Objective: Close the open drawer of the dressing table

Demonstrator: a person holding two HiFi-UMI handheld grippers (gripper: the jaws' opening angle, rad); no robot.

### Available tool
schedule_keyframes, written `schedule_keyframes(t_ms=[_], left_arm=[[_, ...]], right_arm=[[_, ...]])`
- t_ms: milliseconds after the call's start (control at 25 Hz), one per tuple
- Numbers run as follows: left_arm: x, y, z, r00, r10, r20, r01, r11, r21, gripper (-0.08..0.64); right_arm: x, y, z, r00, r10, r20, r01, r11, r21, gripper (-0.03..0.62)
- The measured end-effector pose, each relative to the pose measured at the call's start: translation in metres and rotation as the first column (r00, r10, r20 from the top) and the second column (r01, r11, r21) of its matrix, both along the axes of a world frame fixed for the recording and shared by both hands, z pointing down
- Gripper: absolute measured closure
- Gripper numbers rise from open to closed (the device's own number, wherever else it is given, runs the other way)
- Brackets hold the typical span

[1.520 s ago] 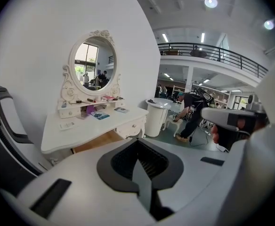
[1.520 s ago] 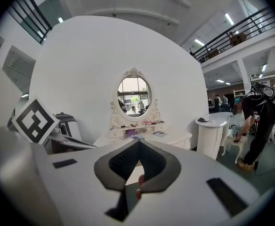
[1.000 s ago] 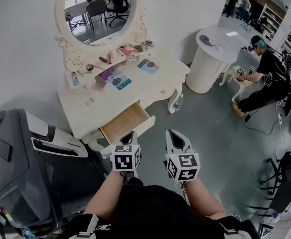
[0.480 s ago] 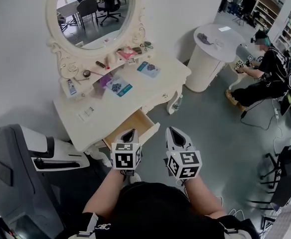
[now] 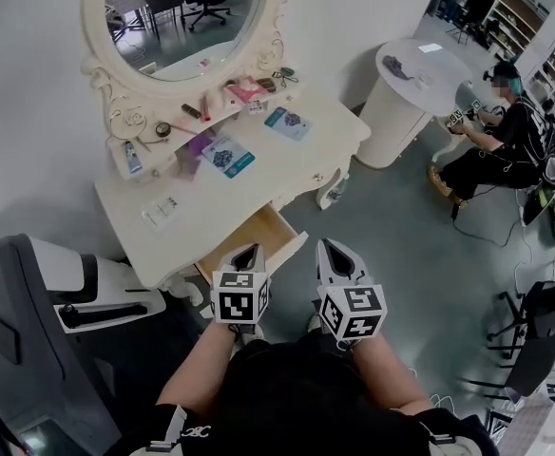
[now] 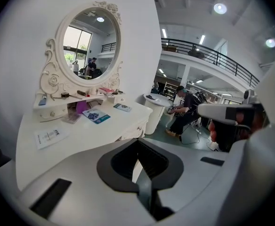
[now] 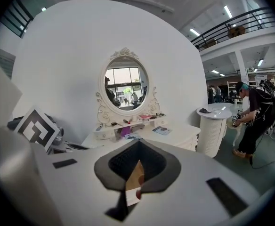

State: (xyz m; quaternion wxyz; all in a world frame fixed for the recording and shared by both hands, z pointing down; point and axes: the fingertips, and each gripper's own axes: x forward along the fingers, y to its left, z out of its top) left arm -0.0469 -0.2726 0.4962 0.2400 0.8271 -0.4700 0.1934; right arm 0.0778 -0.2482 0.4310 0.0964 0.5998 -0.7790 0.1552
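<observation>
Wood-lined drawer (image 5: 257,237) is standing open under the bench (image 5: 251,184), and I am drawing nearer to it than a second ago. Left hand-held gripper (image 5: 249,253) and right hand-held gripper (image 5: 334,251), jaws together and empty, are hovering just beside its front, so pushing seems next.

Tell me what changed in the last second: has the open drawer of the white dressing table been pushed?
No push yet. The white dressing table has drawn nearer in the head view, so the right gripper sits close to the front of the wood-lined drawer. The drawer is still open as far; left gripper and right still shut, empty.
</observation>
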Motion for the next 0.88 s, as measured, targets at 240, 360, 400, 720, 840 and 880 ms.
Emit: schedule_keyframes(t_ms=[240,360,400,720,840,880], left_arm=[[0.003,-0.004,0.005,0.998,-0.057,0.007,0.057,0.998,-0.002,0.552],[0.003,-0.005,0.011,0.994,-0.101,0.029,0.102,0.995,-0.007,0.552],[0.002,-0.006,0.014,0.993,-0.117,0.029,0.118,0.993,-0.014,0.552],[-0.005,0.003,0.05,0.972,-0.222,0.072,0.229,0.967,-0.109,0.552],[0.002,0.011,0.068,0.967,-0.244,0.077,0.252,0.959,-0.133,0.551],[0.006,0.015,0.075,0.966,-0.244,0.082,0.254,0.956,-0.146,0.551]], right_arm=[[0.005,-0.013,0.007,0.997,-0.079,0.001,0.079,0.997,-0.019,0.583],[0.01,-0.021,0.013,0.994,-0.106,0.007,0.106,0.994,-0.039,0.583],[0.011,-0.024,0.014,0.993,-0.118,0.01,0.118,0.992,-0.044,0.583],[0.004,-0.04,0.018,0.97,-0.24,0.038,0.242,0.968,-0.063,0.583],[0.0,-0.043,0.025,0.96,-0.276,0.051,0.279,0.957,-0.075,0.583],[-0.001,-0.043,0.028,0.957,-0.286,0.054,0.29,0.954,-0.082,0.583]])
